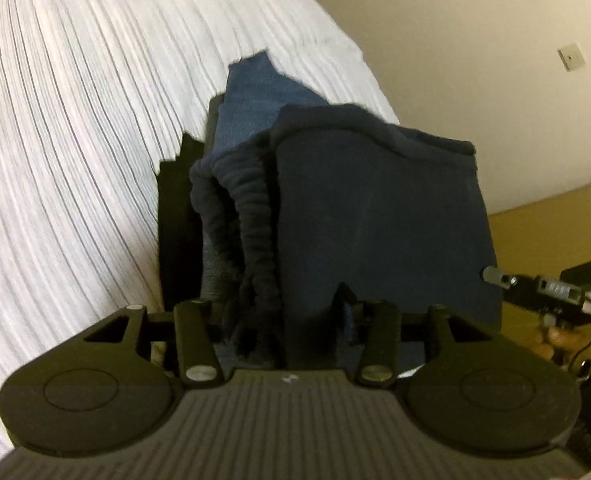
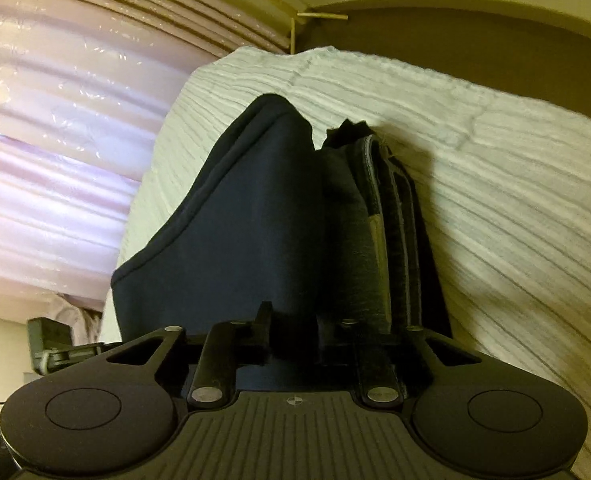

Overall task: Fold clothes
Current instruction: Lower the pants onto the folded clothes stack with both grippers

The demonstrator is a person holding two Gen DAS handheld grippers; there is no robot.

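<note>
1. Left gripper (image 1: 295, 312) was clamped on the near edge of a folded navy garment (image 1: 375, 220); cloth filled the gap between its fingers, jaws drawn narrow around it.
2. Right gripper (image 2: 291, 328) gripped the same navy garment (image 2: 235, 220) at another edge, jaws narrow, fabric pinched between them.
3. The garment looked thick and fleece-like, folded into a flat panel, with a gathered ribbed waistband (image 1: 251, 216) bunched just left of the panel in the left wrist view.
4. It was beside or on a stack of other folded clothes: a blue denim piece (image 1: 255, 100) behind it and a black piece (image 1: 175, 220) at the stack's left side. Couldn't tell if the navy panel was resting on the stack or held just off it.
5. In the right wrist view the stack showed as dark layered edges (image 2: 391, 232) touching the garment's right side.
6. Everything was over a white ribbed bedspread (image 1: 75, 140), also seen in the right view (image 2: 495, 160).
7. The right gripper (image 1: 543, 292) was visible at the far right of the left wrist view, next to the panel's edge, held by a hand (image 1: 563, 340).
8. Pale pink curtains (image 2: 55, 120) hung behind the bed; beige wall (image 1: 475, 60) on the other side with a wall plate (image 1: 571, 57).
</note>
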